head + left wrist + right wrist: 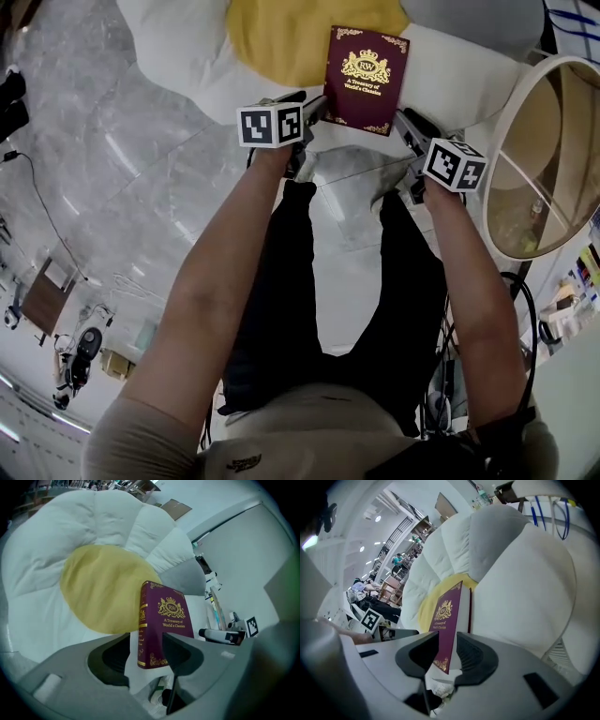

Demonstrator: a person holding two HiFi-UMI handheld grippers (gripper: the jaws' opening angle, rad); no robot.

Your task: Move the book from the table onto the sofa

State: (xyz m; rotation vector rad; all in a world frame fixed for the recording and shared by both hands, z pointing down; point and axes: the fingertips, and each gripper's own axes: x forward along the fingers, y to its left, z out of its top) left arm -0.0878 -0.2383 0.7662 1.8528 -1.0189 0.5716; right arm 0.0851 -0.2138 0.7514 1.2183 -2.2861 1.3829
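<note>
Pale marbled floor [122,169] runs up to a white sofa [450,75] with a yellow cushion [281,37] at its middle, and a round table [497,131] stands off to the right. From the head view, the maroon book [366,80] lies on the sofa, half over the yellow cushion. The left gripper [314,112] has its fingers at the book's near left corner, and the right gripper [405,127] has its fingers at the near right corner.

Seen from the left gripper view, the book [166,620] stands spine-first between the fingers of that gripper [145,637]. A strip of white sofa shows between the left finger and the spine, so the fingers look released.

Seen from the right gripper view, the book's [447,620] lower corner sits between the fingers of that gripper [447,637]. The fingers are spread and not clenched on it, and white sofa cushion [520,573] rises just beyond them.
</note>
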